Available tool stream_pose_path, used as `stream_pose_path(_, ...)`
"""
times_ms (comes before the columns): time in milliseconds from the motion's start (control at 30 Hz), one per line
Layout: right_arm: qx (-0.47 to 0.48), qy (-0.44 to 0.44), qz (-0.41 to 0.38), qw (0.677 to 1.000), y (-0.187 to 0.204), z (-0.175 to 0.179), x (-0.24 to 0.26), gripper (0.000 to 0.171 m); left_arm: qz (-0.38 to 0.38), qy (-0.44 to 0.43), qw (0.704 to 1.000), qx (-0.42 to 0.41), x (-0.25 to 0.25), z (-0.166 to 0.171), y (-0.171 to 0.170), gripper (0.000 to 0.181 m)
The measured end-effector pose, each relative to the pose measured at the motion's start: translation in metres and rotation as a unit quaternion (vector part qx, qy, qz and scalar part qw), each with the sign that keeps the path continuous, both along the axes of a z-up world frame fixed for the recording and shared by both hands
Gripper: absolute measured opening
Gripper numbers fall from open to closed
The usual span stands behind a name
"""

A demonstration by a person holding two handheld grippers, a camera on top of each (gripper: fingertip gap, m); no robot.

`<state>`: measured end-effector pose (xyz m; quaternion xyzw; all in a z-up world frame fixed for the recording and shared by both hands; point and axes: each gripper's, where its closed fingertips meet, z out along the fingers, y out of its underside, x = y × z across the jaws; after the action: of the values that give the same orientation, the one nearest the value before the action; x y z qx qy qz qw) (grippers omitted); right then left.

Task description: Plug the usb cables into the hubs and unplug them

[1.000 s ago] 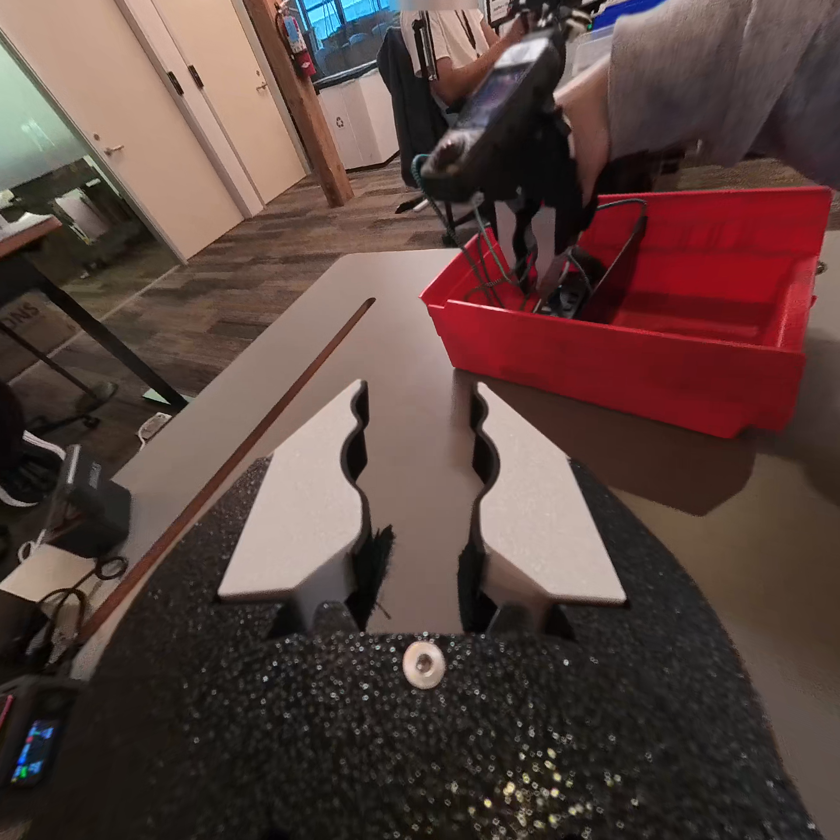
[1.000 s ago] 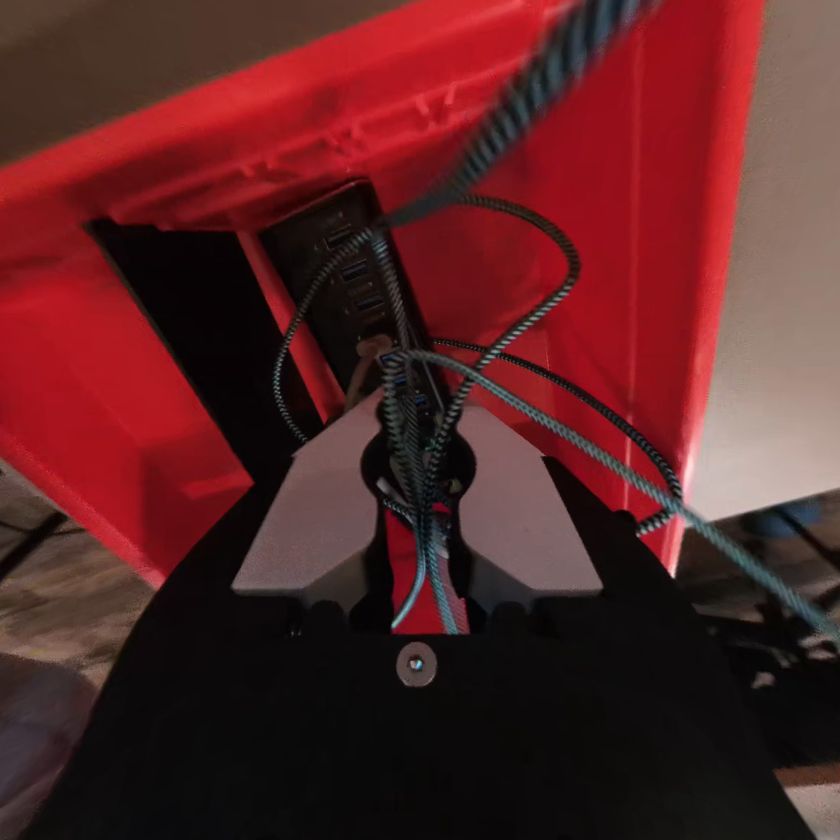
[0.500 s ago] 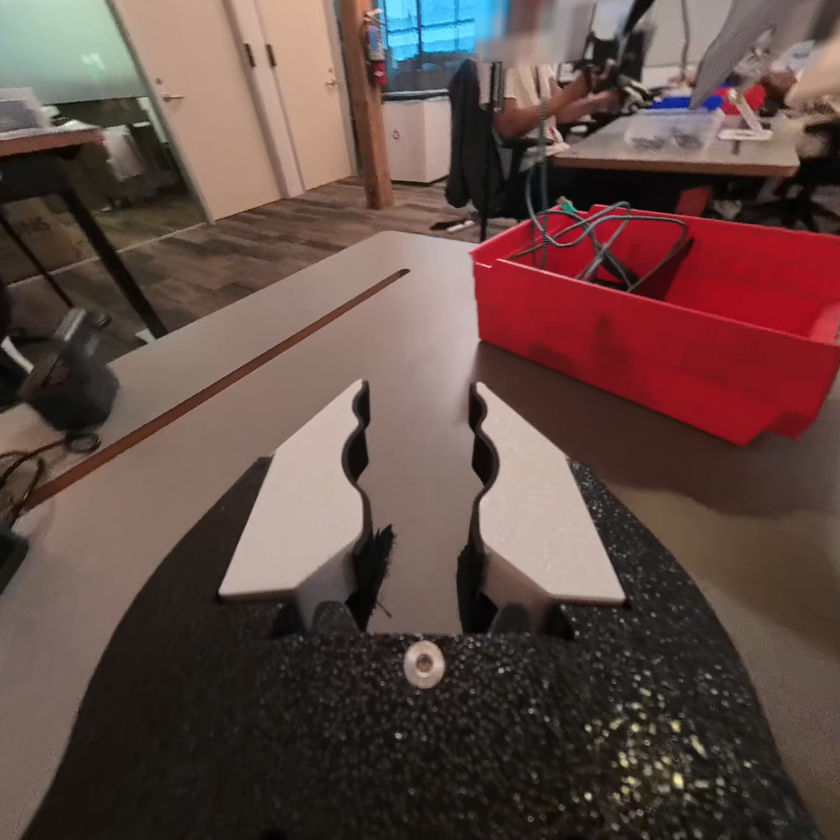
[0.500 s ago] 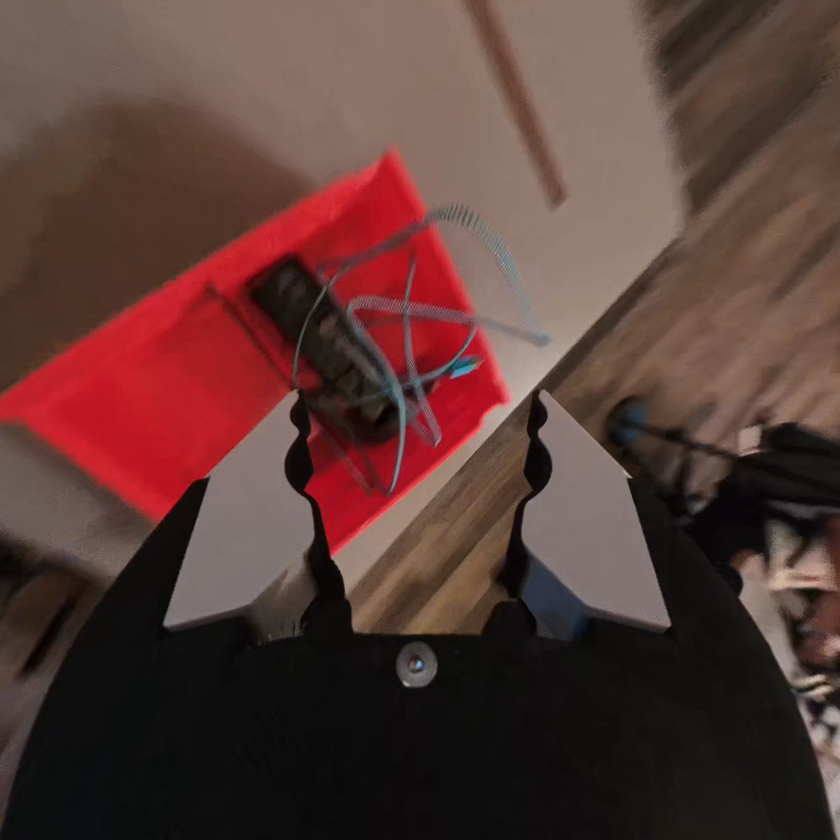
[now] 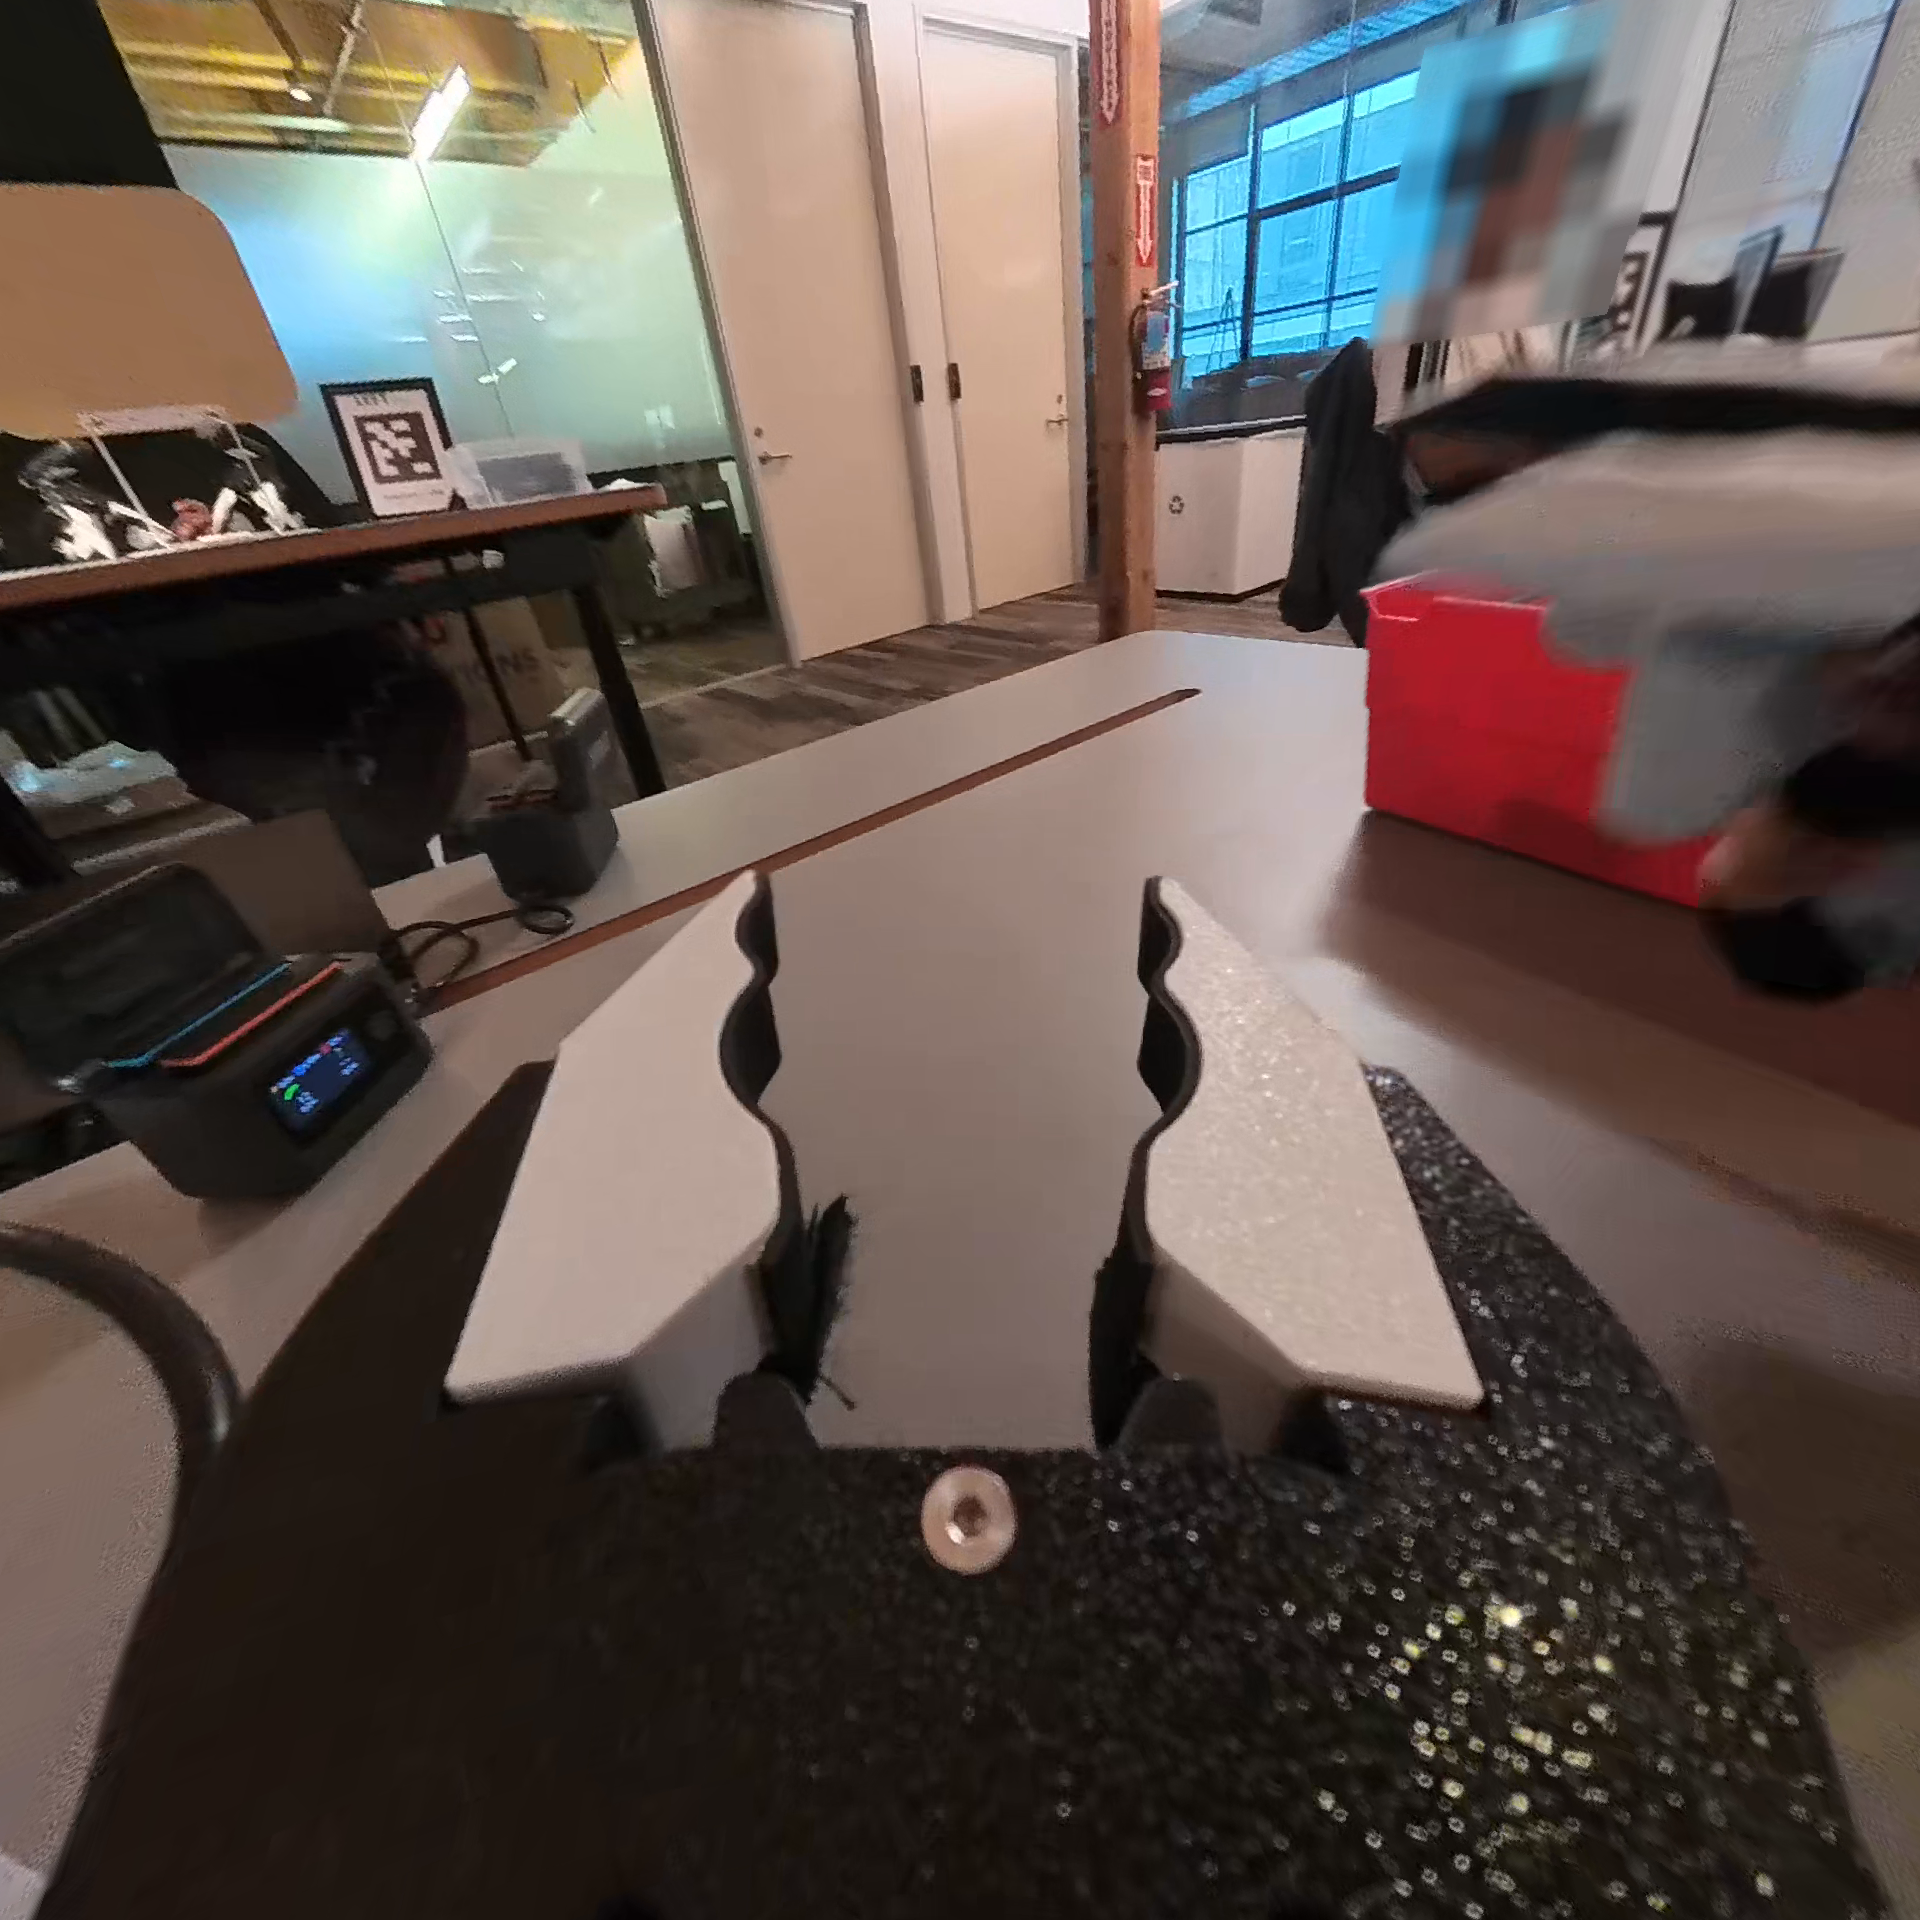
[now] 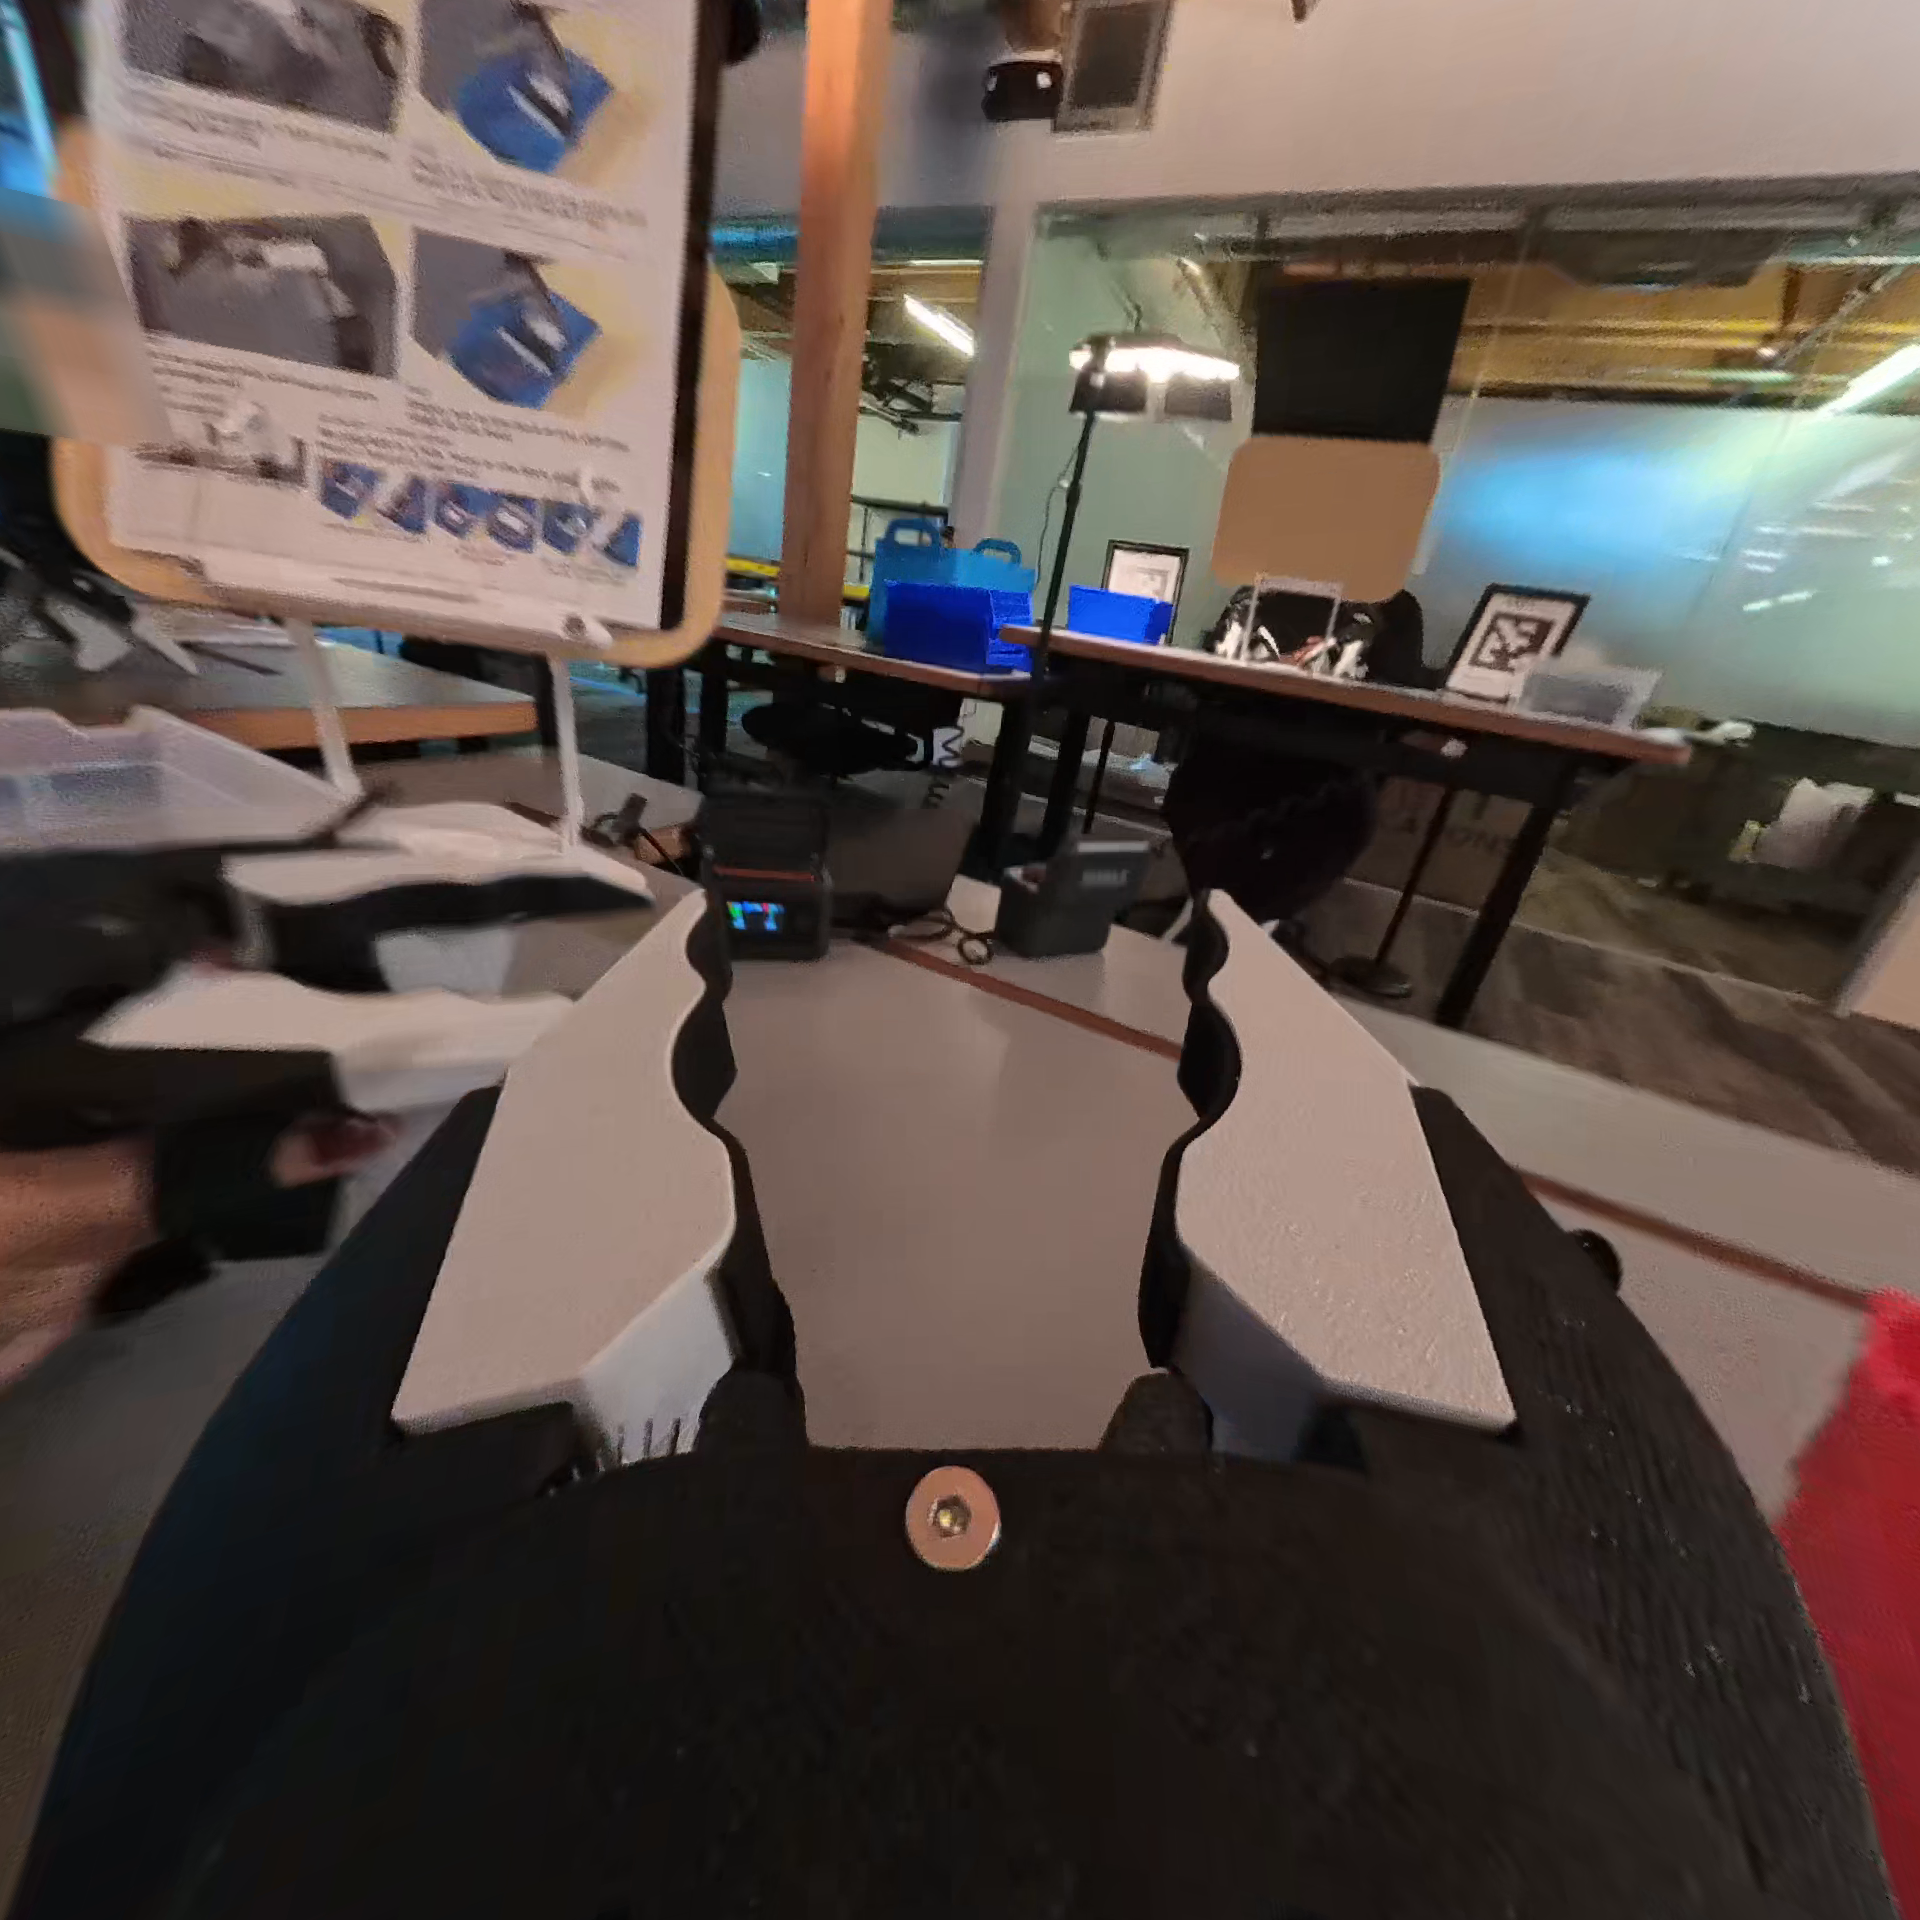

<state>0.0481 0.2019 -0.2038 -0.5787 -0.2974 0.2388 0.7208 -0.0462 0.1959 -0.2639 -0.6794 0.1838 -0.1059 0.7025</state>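
Grey table [image 5: 997, 790]: red bin [image 5: 1496, 748], two black devices [image 5: 260, 1081].

I'm in an open office: desks [image 6: 1351, 696] stand in rows, glass-walled meeting rooms [image 5: 520, 312] line the side, beside plain white doors [image 5: 987, 312].

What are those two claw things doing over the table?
A person is holding a claw-like gripper in each hand. Right now the left gripper and the right gripper are both open and empty, hovering over the grey table. The red bin sits on the table off to one side, and neither gripper is touching it. No cable or hub shows in these views at this moment.
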Motion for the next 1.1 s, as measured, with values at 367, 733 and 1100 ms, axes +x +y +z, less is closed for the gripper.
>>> stream_pose_path(367, -0.032, 0.032, 0.078, 0.996, 0.062, -0.054, -0.043, 0.071, -0.004, 0.012, 1.000, 0.015, 0.008, -0.003, -0.001, 0.066)
stream_pose_path(733, -0.019, -0.011, 0.066, 0.998, 0.048, -0.059, -0.041, 0.064, -0.001, -0.007, 1.000, 0.005, 0.003, -0.004, -0.005, 0.062)
stream_pose_path(1100, 0.059, -0.048, 0.062, 0.995, 0.033, -0.050, -0.044, 0.067, -0.011, -0.024, 1.000, 0.008, 0.010, -0.001, -0.013, 0.060)
